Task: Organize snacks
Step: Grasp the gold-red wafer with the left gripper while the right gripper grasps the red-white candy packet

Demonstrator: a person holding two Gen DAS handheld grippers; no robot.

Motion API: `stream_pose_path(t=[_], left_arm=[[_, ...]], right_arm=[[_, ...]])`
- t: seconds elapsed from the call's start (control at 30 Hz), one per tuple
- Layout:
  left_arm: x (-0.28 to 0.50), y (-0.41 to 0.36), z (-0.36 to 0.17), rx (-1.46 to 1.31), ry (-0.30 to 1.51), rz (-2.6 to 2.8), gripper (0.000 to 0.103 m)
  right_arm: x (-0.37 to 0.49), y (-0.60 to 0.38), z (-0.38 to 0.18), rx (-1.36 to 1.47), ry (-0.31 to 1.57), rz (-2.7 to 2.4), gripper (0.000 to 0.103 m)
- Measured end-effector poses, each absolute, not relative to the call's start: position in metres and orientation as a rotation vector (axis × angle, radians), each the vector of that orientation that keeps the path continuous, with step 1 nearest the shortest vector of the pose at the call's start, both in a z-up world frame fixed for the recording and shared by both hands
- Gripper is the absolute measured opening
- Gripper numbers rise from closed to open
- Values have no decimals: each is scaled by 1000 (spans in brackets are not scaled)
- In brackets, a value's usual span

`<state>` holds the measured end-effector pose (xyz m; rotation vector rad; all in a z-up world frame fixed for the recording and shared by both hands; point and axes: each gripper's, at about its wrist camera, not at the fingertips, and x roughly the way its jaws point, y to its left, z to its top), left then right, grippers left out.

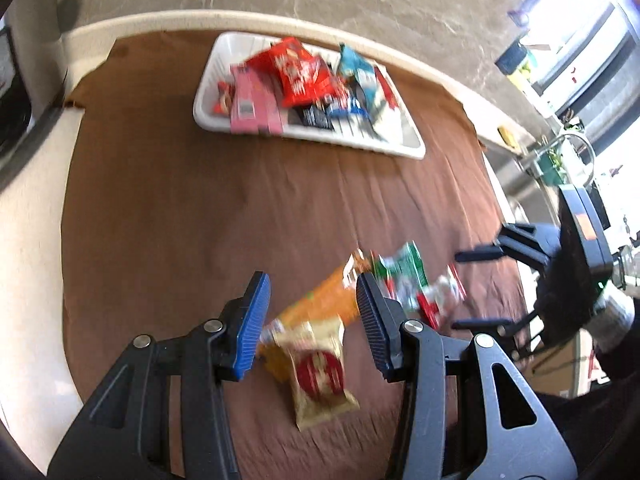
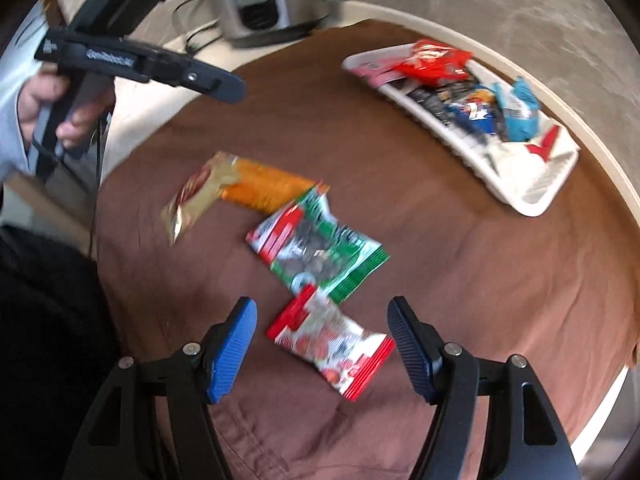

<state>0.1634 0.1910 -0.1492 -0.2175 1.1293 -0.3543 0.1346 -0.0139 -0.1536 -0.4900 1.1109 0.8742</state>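
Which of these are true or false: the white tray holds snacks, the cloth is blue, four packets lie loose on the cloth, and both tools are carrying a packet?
1. The white tray holds several snacks. True.
2. The cloth under everything is blue. False: it is brown.
3. Four packets lie loose on the cloth. True: the gold packet, orange packet, green packet and red-and-white packet.
4. Both tools are carrying a packet. False: the left tool and right tool stand open above the packets, gripping nothing.
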Motion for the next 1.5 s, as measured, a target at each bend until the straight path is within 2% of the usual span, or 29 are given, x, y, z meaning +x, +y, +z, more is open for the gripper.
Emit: stream_pose_path(t=[0.43, 0.73, 0.83, 0.97, 1.03, 1.1, 1.5], left_arm=[[102, 175, -176, -259, 1209, -276, 45], [100, 170, -192, -239, 1233, -202, 45], [104, 168, -201, -235, 1259, -201, 45], [104, 166, -208, -243, 1245, -220, 45], [103, 169, -208, -269, 1241, -223, 43], [104, 171, -209, -284, 1241, -223, 34], [97, 179, -198, -328, 1206, -240, 30]], right_arm=[[126, -6, -181, -705, 1090, 968, 69], [126, -16, -180, -674, 1090, 978, 65], [132, -14, -181, -667, 1093, 971, 59], [139, -18, -178, -632, 1114, 955, 46], [139, -21, -175, -623, 1116, 940, 40], [141, -23, -175, -608, 1122, 931, 39], [135, -49, -165, -467, 1150, 903, 38]])
